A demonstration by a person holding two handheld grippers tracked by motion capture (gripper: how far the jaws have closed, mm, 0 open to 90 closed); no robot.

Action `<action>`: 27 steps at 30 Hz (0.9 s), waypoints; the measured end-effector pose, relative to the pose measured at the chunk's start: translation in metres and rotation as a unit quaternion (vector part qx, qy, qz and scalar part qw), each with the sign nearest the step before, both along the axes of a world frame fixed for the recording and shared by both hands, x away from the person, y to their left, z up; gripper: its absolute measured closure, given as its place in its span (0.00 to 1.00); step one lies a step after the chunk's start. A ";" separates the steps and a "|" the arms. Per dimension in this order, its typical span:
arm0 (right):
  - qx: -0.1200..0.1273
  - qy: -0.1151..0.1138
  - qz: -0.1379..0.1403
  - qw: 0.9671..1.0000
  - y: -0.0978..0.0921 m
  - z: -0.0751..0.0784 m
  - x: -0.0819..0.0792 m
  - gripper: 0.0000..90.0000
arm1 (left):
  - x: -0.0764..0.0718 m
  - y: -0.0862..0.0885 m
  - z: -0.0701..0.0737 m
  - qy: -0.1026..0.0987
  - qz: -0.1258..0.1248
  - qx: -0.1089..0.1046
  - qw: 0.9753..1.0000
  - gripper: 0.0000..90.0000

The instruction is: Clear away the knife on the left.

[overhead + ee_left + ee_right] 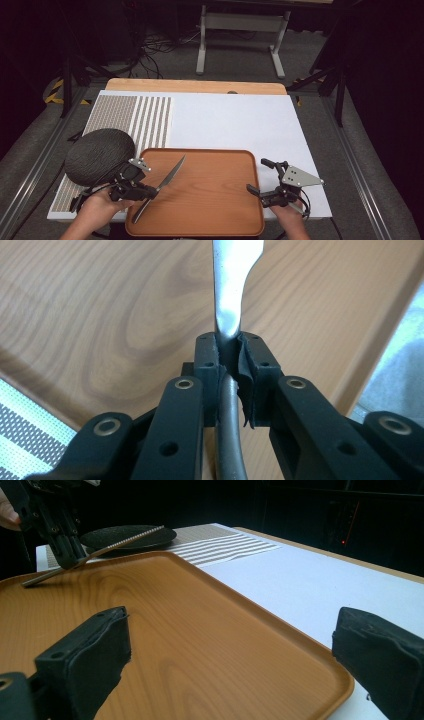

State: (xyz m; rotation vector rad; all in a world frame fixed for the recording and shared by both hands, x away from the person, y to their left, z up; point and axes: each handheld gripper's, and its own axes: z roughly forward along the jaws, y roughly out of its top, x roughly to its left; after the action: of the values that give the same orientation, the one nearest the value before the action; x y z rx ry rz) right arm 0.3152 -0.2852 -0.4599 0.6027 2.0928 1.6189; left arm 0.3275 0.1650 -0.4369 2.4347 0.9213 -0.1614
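Note:
A metal table knife lies slantwise over the left part of the brown wooden tray, blade toward the far side. My left gripper is shut on the knife where handle meets blade; the left gripper view has the blade rising from between the closed pads over the tray's wood grain. My right gripper stands open at the tray's right edge, nothing between its jaws. From the right gripper view the knife and left gripper sit at the tray's far corner.
A dark round plate rests on the striped placemat left of the tray, close behind my left hand. A white mat covers the table beyond the tray. A table frame stands on the floor farther back.

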 end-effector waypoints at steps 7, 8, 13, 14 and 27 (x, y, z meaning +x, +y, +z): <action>-0.001 0.000 -0.001 1.000 -0.001 0.000 0.000 0.03 | 0.001 -0.006 -0.004 0.009 0.012 0.025 1.000 0.89; -0.001 0.000 0.000 1.000 -0.001 0.000 0.000 0.03 | 0.001 -0.007 -0.005 0.009 0.013 0.027 1.000 0.89; 0.000 0.000 0.000 1.000 -0.001 0.000 0.000 0.03 | 0.002 -0.009 -0.007 0.015 0.023 0.038 0.999 0.89; 0.000 0.000 0.000 1.000 -0.001 0.000 0.000 0.03 | 0.002 -0.009 -0.008 0.014 0.022 0.039 0.999 0.89; 0.000 -0.001 0.001 1.000 -0.001 0.001 0.000 0.03 | 0.004 -0.014 -0.014 0.029 0.019 0.054 0.998 0.88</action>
State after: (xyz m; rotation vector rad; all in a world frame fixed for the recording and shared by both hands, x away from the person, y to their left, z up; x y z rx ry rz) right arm 0.3148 -0.2862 -0.4592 0.5995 2.0927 1.6190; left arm 0.3315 0.1509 -0.4513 2.5212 1.0246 -0.1745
